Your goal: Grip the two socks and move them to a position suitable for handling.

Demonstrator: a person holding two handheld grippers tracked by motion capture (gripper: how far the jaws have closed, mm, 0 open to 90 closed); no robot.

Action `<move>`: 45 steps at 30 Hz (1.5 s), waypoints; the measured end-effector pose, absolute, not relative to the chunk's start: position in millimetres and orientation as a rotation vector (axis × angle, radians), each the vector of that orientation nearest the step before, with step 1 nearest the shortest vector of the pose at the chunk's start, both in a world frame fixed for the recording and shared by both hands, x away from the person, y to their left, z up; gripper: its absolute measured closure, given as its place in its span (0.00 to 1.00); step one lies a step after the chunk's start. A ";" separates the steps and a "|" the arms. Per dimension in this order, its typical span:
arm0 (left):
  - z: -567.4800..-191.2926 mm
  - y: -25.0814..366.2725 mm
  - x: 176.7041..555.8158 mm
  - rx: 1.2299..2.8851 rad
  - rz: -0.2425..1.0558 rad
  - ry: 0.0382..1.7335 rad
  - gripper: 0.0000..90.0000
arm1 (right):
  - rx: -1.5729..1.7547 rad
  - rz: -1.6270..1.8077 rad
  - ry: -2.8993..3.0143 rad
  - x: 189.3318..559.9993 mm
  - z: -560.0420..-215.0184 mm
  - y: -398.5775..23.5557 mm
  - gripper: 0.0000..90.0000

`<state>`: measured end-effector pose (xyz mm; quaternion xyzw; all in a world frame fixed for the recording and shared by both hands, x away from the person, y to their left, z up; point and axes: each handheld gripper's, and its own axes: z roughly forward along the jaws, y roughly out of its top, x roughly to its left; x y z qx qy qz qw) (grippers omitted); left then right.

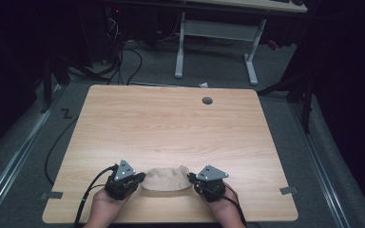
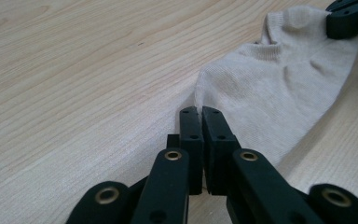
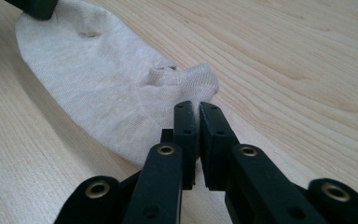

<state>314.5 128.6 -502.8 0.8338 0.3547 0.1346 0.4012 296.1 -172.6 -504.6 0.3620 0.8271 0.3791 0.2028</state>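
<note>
A beige ankle sock (image 1: 164,179) is stretched between my two grippers near the table's front edge, with a shadow under it. My left gripper (image 1: 141,177) is shut on the toe end; in the left gripper view its jaws (image 2: 200,111) pinch the edge of the sock (image 2: 279,88). My right gripper (image 1: 190,177) is shut on the cuff end; in the right gripper view its jaws (image 3: 198,105) clamp the fabric of the sock (image 3: 98,88) just below the ribbed opening. Each view also shows the other gripper's tips on the far end: the right gripper (image 2: 349,18) and the left gripper (image 3: 32,7).
The wooden table (image 1: 171,123) has a round cable hole (image 1: 207,100) at the back right. Behind it on the carpet stand a white desk frame (image 1: 216,42) and loose cables (image 1: 123,61). Tape marks the table's front corners.
</note>
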 end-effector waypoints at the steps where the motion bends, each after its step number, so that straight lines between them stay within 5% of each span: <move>1: -503.5 128.2 314.7 2.110 0.340 0.898 0.97 | 1.022 1.058 2.309 296.9 -505.2 -173.3 0.95; 23: -516.6 124.3 319.8 2.190 0.328 0.914 0.95 | 1.057 0.966 2.397 304.0 -519.5 -171.9 0.90; 38: -501.2 140.8 326.8 2.064 0.362 0.912 0.63 | 1.082 1.081 2.248 303.8 -507.0 -179.9 0.76; 45: -494.4 153.5 329.6 2.006 0.385 0.941 0.58 | 1.102 1.094 2.213 305.8 -507.1 -184.6 0.75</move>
